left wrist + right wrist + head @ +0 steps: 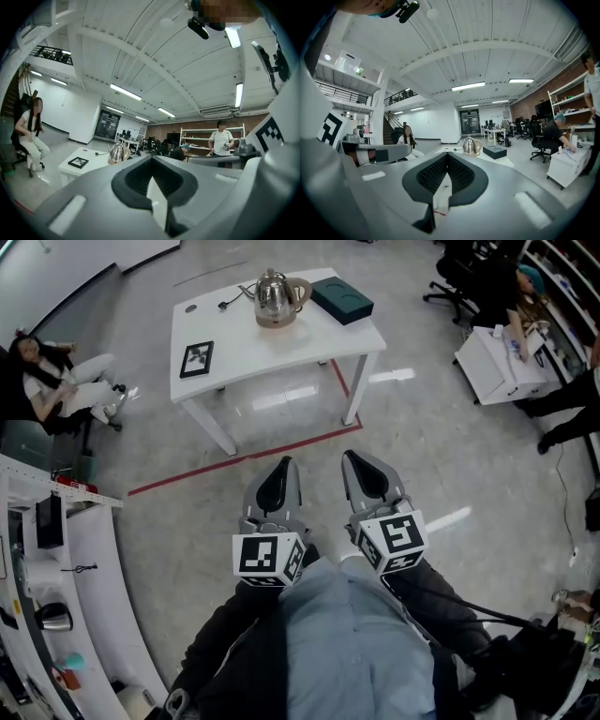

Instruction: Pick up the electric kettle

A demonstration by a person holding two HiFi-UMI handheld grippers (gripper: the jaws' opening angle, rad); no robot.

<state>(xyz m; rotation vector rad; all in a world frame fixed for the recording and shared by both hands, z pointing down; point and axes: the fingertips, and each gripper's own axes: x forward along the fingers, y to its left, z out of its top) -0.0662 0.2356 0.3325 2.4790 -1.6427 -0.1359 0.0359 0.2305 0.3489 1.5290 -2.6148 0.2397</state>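
Observation:
The electric kettle (273, 297), shiny steel with a tan handle, stands on its base at the far side of a white table (281, 351), well ahead of me. It shows small and distant in the left gripper view (116, 153) and the right gripper view (469, 146). My left gripper (284, 465) and right gripper (352, 457) are held side by side close to my body, over the floor and far short of the table. Each has its jaws shut together with nothing between them (151, 160) (446, 155).
A dark green box (342, 300) and a black picture frame (197, 359) also lie on the table. A red floor line (234, 459) runs in front of it. A person sits at the left (56, 381); others stand by a white cabinet (502, 364) at right. A curved counter (89, 587) lies left.

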